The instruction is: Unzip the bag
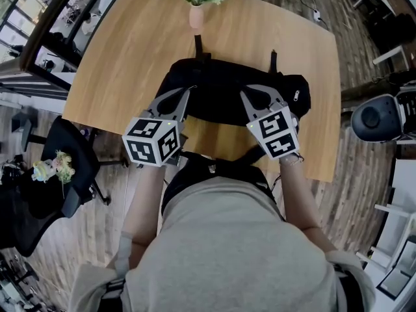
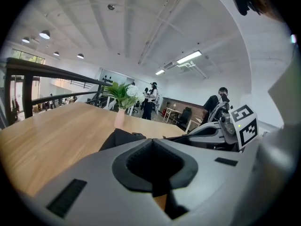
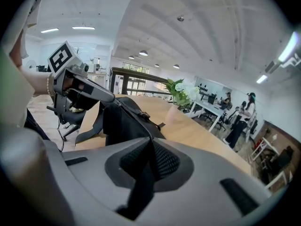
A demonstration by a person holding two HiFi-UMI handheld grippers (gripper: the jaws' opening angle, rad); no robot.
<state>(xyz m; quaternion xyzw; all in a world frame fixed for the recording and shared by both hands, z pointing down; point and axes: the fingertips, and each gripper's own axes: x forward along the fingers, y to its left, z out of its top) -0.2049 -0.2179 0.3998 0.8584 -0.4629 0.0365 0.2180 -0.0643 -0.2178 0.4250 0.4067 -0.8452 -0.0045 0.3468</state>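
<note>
**Inspector:** Surface?

**Assistant:** Wooden table (image 1: 123, 57) in an open office with a plank floor.

**Inspector:** The item?

**Assistant:** A black bag (image 1: 218, 86) lies across the table's near half.

**Inspector:** Grippers?

**Assistant:** The right gripper (image 3: 151, 147) has its jaws together, clamped on a dark strip (image 3: 141, 187) where the bag's zip line (image 3: 136, 119) ends. The left gripper (image 2: 154, 147) is at the bag's left end, jaws together. Nothing shows plainly between its pads, and contact with the bag cannot be confirmed.

**Inspector:** Surroundings?

**Assistant:** A pink vase (image 1: 196, 17) of flowers stands at the far edge, well apart from the bag.
</note>
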